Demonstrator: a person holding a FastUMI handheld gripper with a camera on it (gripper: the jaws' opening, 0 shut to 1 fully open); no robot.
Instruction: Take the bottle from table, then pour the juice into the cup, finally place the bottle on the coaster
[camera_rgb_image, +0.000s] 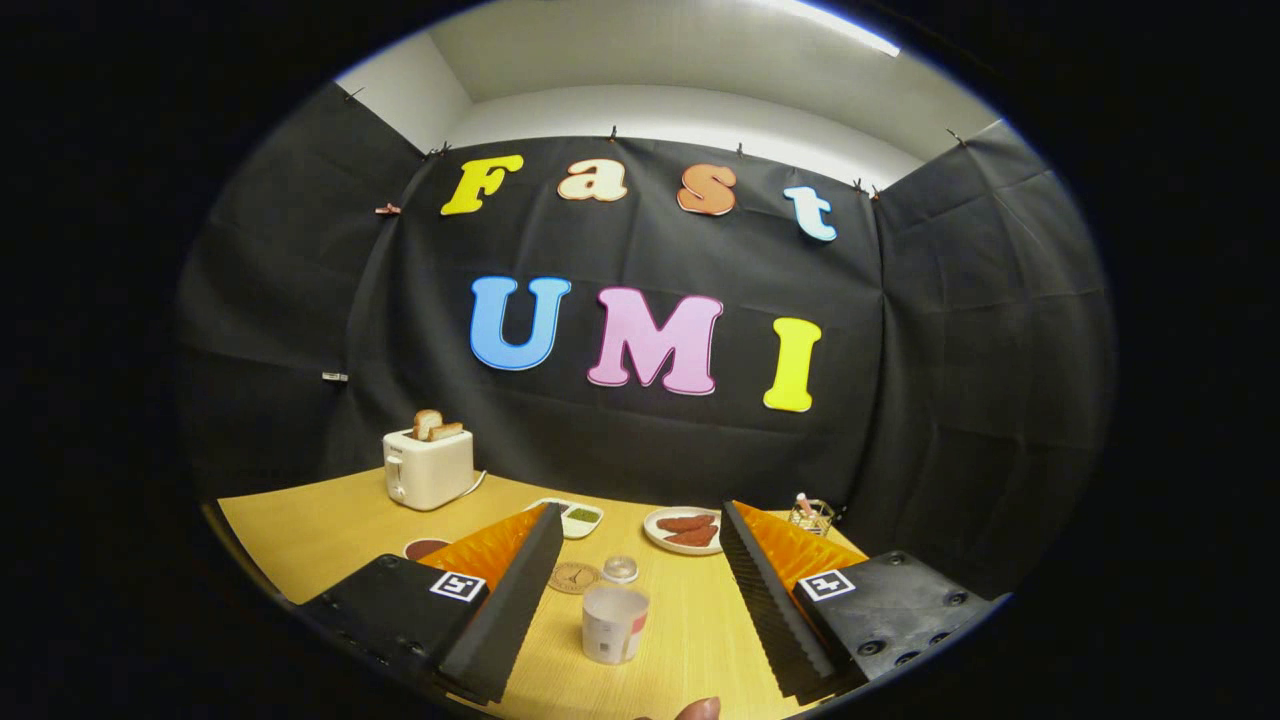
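two fingers of the tool (640, 590) stand spread and empty, framing the cup (613, 623) mid-tabletop (320, 530), coaster (574, 577) just beyond for the bottle's landing.

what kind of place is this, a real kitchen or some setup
Likely a staged recording booth set up as a breakfast table, not a real kitchen: black cloth walls pinned around a wooden table, with a toaster and a plate of food. The gripper is open.

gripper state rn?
Gripper: open, holding nothing; the cup stands between its fingers, touched by neither.
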